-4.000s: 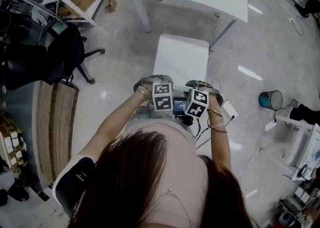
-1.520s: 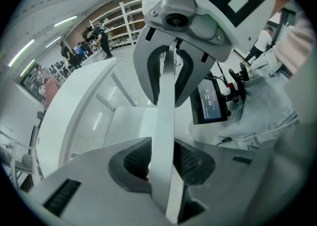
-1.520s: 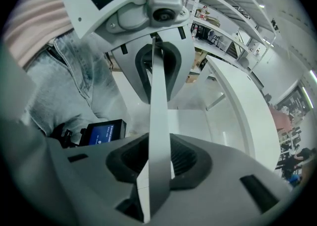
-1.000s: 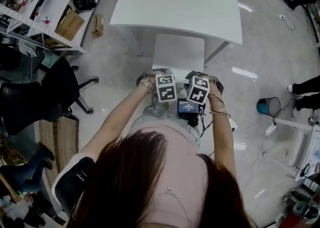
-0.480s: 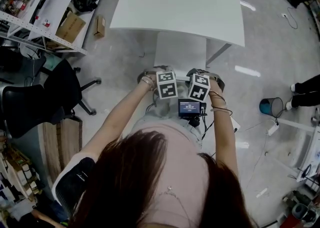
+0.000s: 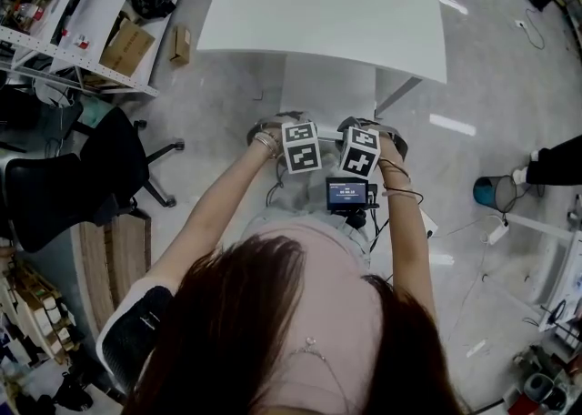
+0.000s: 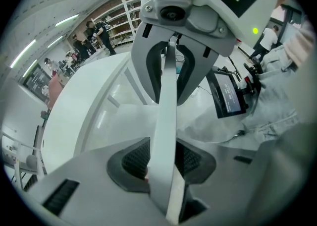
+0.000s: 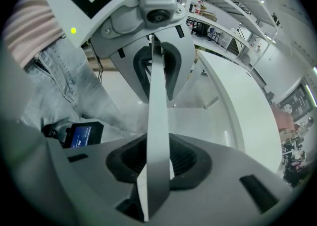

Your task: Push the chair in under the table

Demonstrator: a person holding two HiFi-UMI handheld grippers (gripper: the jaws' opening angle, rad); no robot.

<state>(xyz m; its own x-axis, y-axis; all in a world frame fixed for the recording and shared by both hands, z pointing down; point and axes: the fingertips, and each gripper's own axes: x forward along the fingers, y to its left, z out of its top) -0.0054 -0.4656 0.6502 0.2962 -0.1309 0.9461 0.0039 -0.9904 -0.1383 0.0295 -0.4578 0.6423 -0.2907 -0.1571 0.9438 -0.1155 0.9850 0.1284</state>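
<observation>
Head view, clock read from the chair (image 6: 327,86).

- Chair: white. The far part of its seat is tucked under the near edge of the white bench (image 6: 323,4); the near part shows on the grey floor (image 6: 218,131).
- Left claw (image 7: 162,163): points steeply down with the thin white chair back (image 7: 167,106) standing edge-on between its pads. Its jaws have just been opening, so the hold reads as released.
- Right claw (image 8: 157,158): just beside the left, also steeply down, clenched on the same chair back.
- Both marker cubes sit side by side at 6 o'clock of the seat.
- In the way: a slanted bench leg (image 6: 400,93) at 3 o'clock, near the seat's right side but apart from it.

Surroundings:
- Black office chair (image 6: 100,172) at 8 o'clock, well apart.
- Shelving (image 6: 82,4) at 10 o'clock, with a cardboard box (image 6: 127,45) under it and a smaller box (image 6: 180,45) on the floor beside it.
- Wooden board (image 6: 109,254) at 8 o'clock, past the office chair.
- Blue bin (image 6: 492,191) at 4 o'clock, with cables (image 6: 473,249) trailing near it.
- Small lit screen (image 6: 346,193) at the person's waist, at 6 o'clock.
- Someone's dark trouser leg (image 6: 555,167) at the 4 o'clock edge.
</observation>
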